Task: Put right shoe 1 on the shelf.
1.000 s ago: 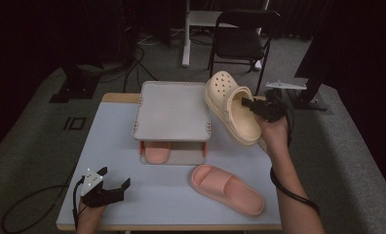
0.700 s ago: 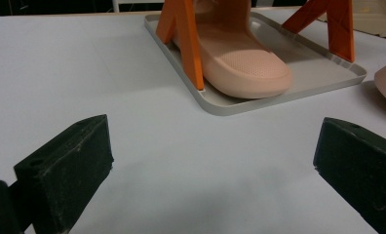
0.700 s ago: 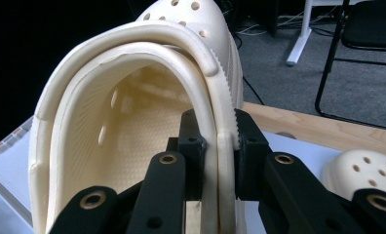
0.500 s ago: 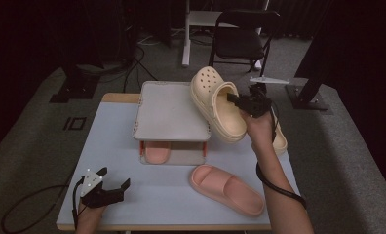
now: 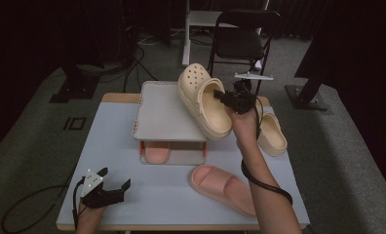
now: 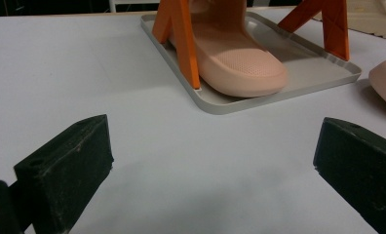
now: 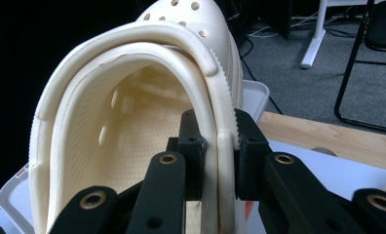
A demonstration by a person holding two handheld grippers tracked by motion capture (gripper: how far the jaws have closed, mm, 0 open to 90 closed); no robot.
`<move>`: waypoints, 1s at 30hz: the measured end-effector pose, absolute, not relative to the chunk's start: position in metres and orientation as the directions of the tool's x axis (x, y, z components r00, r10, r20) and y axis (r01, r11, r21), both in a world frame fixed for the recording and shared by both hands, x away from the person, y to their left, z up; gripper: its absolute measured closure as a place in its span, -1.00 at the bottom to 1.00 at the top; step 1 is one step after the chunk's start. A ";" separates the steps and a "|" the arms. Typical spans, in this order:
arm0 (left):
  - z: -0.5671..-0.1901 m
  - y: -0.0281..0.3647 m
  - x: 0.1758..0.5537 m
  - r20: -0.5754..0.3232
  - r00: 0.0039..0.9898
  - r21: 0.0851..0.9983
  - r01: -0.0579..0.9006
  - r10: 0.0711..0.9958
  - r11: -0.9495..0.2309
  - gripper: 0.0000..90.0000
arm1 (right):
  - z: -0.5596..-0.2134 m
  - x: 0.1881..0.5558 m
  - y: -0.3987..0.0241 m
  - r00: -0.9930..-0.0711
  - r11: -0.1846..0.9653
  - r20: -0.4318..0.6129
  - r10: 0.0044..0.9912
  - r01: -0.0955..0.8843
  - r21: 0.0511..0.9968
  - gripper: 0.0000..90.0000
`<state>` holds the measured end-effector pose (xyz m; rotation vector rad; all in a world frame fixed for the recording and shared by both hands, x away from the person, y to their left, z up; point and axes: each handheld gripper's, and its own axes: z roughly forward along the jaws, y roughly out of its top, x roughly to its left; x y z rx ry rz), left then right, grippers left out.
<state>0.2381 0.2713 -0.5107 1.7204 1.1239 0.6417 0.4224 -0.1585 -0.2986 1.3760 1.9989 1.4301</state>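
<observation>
Now my right gripper (image 5: 228,100), clamped on the cream clog's (image 5: 201,100) side wall, has carried it leftward over the rack's top tray (image 5: 164,119), so placement looks imminent; left gripper (image 5: 114,181) idles open.

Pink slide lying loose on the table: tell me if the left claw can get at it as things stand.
Probably yes. The left claw stands open and holds nothing, and bare table lies between it and the pink slide; the right claw is busy with the cream clog.

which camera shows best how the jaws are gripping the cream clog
The right gripper view: the right gripper clamps the cream clog by its side wall, one pad inside, one outside. The high view shows the clog lifted over the rack's top tray, the grip itself too small.
</observation>
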 end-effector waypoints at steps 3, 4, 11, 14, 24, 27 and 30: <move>-0.510 0.271 0.238 -0.069 0.440 0.910 0.395 0.895 -0.124 -0.98 | -0.298 0.424 -0.152 -0.486 0.036 0.254 0.836 0.511 0.859 0.72; -0.510 0.271 0.237 -0.069 0.439 0.910 0.395 0.896 -0.124 -0.98 | -0.298 0.424 -0.149 -0.485 0.034 0.256 0.836 0.513 0.858 0.72; -0.509 0.270 0.236 -0.061 0.448 0.912 0.389 0.892 -0.133 -0.98 | -0.298 0.427 -0.132 -0.489 0.040 0.250 0.836 0.509 0.860 0.72; -0.509 0.270 0.236 -0.064 0.447 0.912 0.389 0.892 -0.129 -0.98 | -0.298 0.428 -0.126 -0.490 0.046 0.243 0.837 0.507 0.861 0.72; -0.509 0.271 0.235 -0.062 0.452 0.912 0.387 0.890 -0.133 -0.98 | -0.301 0.435 -0.099 -0.485 0.029 0.257 0.836 0.507 0.862 0.72; -0.509 0.272 0.235 -0.064 0.451 0.913 0.387 0.890 -0.130 -0.98 | -0.301 0.437 -0.093 -0.485 0.029 0.256 0.836 0.506 0.862 0.72; -0.509 0.273 0.235 -0.070 0.449 0.912 0.391 0.891 -0.125 -0.98 | -0.301 0.439 -0.087 -0.482 0.027 0.259 0.837 0.509 0.860 0.72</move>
